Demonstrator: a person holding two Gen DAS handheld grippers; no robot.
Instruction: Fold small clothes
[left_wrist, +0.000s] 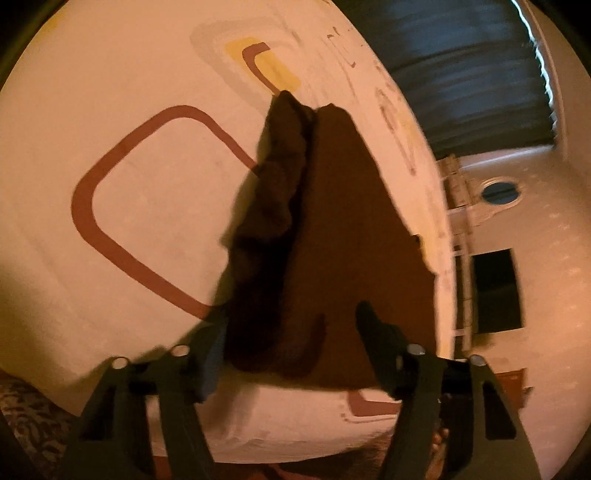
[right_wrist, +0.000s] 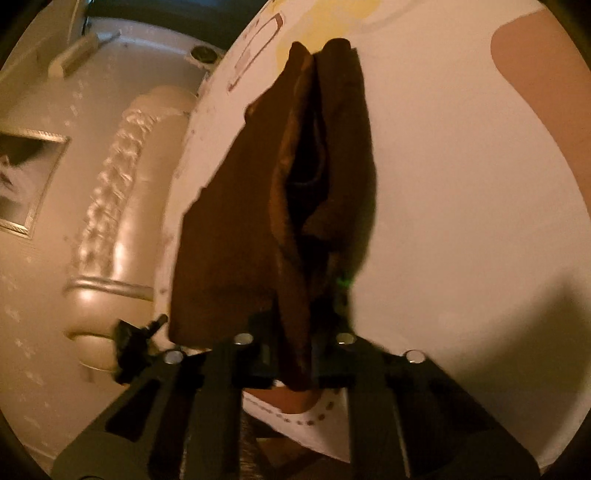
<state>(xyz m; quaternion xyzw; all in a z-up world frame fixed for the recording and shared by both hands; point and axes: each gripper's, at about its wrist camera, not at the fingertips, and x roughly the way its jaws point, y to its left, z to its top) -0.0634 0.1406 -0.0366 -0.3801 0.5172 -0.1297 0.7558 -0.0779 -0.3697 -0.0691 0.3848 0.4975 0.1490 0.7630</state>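
Brown garment (right_wrist: 325, 155) apparently lies lengthwise, narrowing away from both cameras.

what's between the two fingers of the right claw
A bunched fold of the brown cloth: the right claw is shut on it, seen in the right wrist view.

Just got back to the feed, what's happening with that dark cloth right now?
A person is folding a dark brown garment on a bed with a white patterned sheet, a gripper in each hand. The right gripper is shut on a bunched edge of the garment. The left gripper has its jaws apart with the cloth between them, not clearly pinched. The garment looks partly folded, one side rolled over lengthwise.
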